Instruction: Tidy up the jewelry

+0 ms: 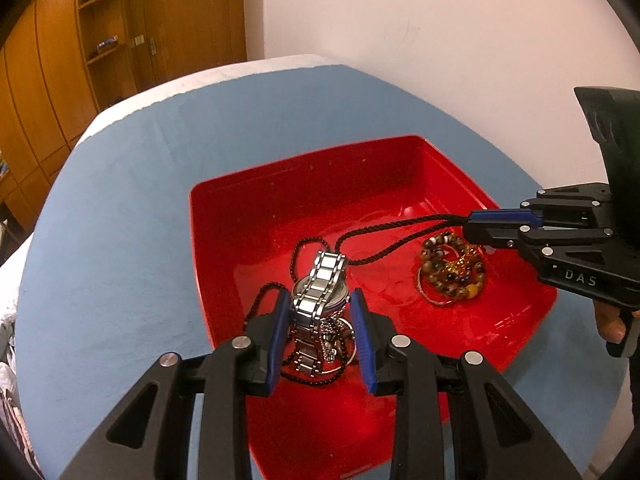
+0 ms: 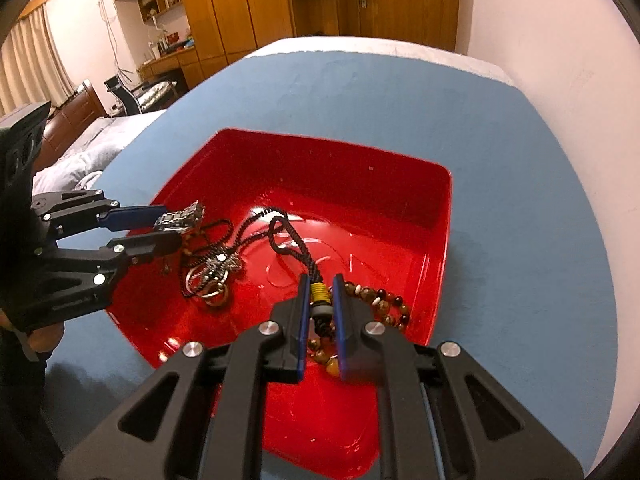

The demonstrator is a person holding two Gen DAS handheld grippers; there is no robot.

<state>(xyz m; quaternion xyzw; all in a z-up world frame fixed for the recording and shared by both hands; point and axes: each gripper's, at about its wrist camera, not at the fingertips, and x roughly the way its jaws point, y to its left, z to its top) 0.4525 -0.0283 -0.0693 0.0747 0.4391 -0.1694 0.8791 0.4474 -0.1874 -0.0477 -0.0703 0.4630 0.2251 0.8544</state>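
Note:
A red tray [image 1: 280,184] on a blue table holds the jewelry. My left gripper [image 1: 320,300] is shut on a silver metal watch [image 1: 320,284], seen too in the right wrist view [image 2: 180,216]. Under it lie a black bead chain [image 1: 296,248] and silver rings [image 2: 208,276]. My right gripper [image 2: 322,280] is shut on the yellow-wrapped end [image 2: 320,294] of a black cord necklace [image 1: 384,232], whose cord runs across the tray. A brown beaded bracelet [image 1: 452,272] lies under the right gripper [image 1: 468,224].
The blue table [image 1: 120,220] has a white edge at the back, with a white wall [image 1: 440,20] behind it. Wooden cabinets [image 2: 248,0] stand farther off. A bed [image 2: 80,160] lies to the left.

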